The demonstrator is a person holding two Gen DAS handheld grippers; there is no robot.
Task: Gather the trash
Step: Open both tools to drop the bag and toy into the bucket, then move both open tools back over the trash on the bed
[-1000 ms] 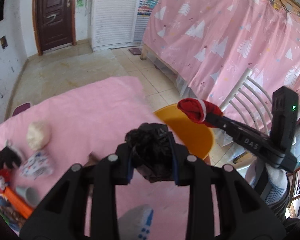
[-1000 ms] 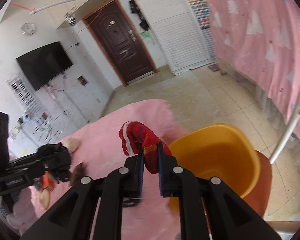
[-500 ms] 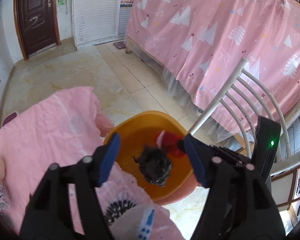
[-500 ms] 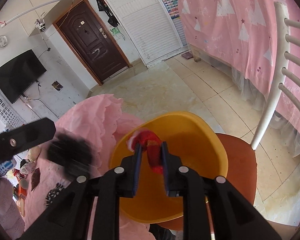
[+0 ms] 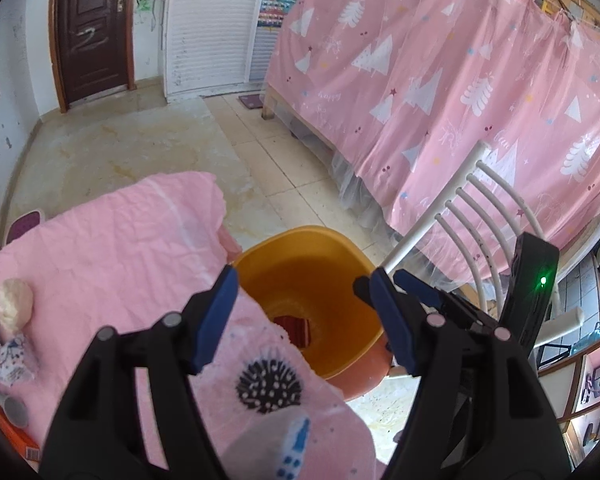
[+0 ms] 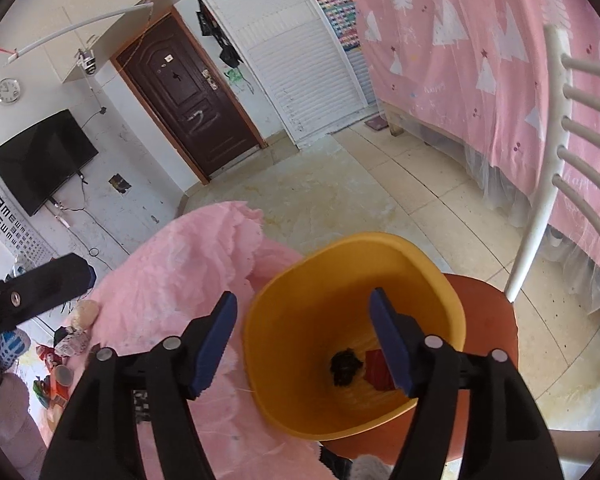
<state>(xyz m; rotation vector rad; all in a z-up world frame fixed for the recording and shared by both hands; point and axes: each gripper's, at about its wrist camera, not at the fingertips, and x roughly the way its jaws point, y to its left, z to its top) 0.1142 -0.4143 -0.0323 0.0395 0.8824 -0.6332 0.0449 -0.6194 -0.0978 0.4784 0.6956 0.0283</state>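
Both grippers hang over the orange bin [image 6: 356, 336], which stands on the seat of an orange chair [image 6: 496, 320] with a white slatted back, just beside the edge of a table under a pink cloth [image 5: 112, 240]. The left gripper [image 5: 304, 308] has its blue-padded jaws spread wide with nothing between them. The right gripper [image 6: 304, 336] has just been opening its jaws and they now stand wide too, empty, framing the mouth of the bin.

At the bottom of the bin lie a crumpled black wad [image 6: 345, 366] and, just beside it, a red scrap [image 6: 376, 368]; from the left wrist view only the red piece shows, past a fold of the cloth.

More litter sits on the cloth at the far left: a pale lump [image 5: 15, 306], a white crumpled wrapper [image 5: 10, 358] with small blue and red marks, and a grey cup [image 5: 16, 410] near an orange box.

Little writing can be read. The dark door [image 6: 188, 92] bears a pale scrawl like a "2". An eye chart [image 6: 8, 224] of E shapes hangs on the wall below a black television [image 6: 40, 160]. A colourful chart beside the white louvred panel is too small to read
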